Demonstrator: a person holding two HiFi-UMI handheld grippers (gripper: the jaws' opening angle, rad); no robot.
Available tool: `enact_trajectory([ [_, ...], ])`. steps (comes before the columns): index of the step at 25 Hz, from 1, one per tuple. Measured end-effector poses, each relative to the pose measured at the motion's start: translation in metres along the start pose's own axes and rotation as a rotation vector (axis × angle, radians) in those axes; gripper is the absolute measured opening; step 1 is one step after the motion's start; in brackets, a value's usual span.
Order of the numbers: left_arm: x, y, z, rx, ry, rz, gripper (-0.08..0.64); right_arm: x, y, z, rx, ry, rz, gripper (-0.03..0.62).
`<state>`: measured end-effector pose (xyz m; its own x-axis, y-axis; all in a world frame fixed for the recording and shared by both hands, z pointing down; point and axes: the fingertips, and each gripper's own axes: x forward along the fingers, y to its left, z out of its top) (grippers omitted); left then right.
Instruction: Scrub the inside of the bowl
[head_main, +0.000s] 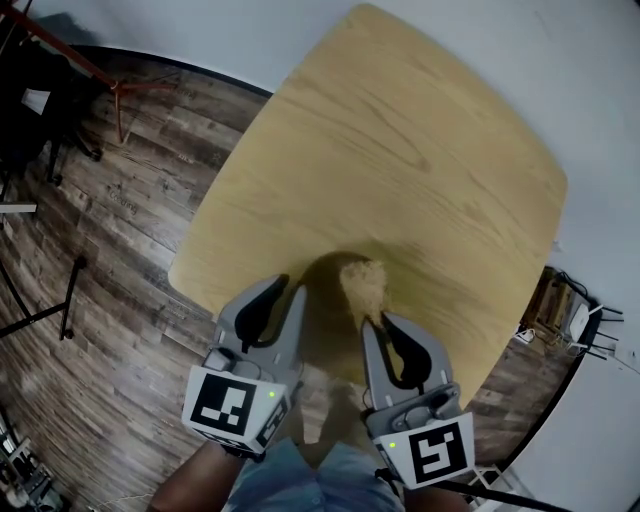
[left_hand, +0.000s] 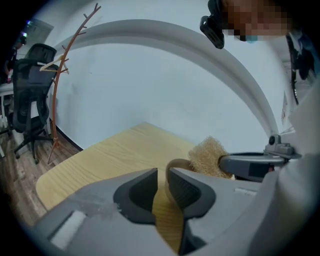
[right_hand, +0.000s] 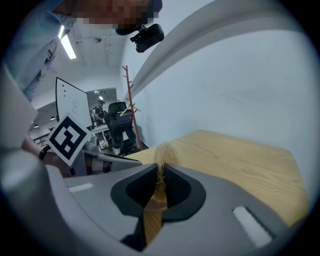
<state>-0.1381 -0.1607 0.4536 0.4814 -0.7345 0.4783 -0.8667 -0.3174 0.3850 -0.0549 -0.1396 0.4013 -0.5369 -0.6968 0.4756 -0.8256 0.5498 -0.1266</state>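
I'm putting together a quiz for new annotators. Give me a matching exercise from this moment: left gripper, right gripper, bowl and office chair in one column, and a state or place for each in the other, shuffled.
Things:
1. left gripper
2. right gripper
3. bowl
4. office chair

States or places:
A. on the wooden floor
B. jaws closed on the sponge
C. on the table, by the edge nearest the person
D. jaws apart

Pairs: 1-D, 2-B, 3-C, 4-A
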Motion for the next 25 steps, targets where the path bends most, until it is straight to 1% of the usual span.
enact_trajectory([
  [5, -0.001, -0.001, -0.002, -0.005, 0.017, -0.004, 0.077, 0.004, -0.001, -0.003, 0.003, 0.007, 0.000, 0.031],
  [7, 0.001, 0.001, -0.001, -0.004, 0.020, -0.002, 0.087, 0.005, 0.000, -0.002, 0.005, 0.006, 0.002, 0.031],
  [9, 0.000, 0.002, 0.001, -0.013, 0.023, -0.001, 0.115, 0.005, 0.000, -0.002, 0.004, 0.008, 0.004, 0.031],
  [12, 0.001, 0.000, -0.001, -0.023, 0.036, -0.012, 0.133, 0.007, 0.000, -0.002, 0.003, 0.009, 0.004, 0.031],
  [15, 0.005, -0.002, -0.004, -0.017, 0.050, -0.022, 0.135, 0.009, 0.001, -0.002, 0.004, 0.006, 0.008, 0.031],
  [25, 0.013, 0.001, -0.007, -0.011, 0.077, -0.015, 0.124, 0.010, 0.002, -0.006, 0.005, 0.016, 0.011, 0.031],
])
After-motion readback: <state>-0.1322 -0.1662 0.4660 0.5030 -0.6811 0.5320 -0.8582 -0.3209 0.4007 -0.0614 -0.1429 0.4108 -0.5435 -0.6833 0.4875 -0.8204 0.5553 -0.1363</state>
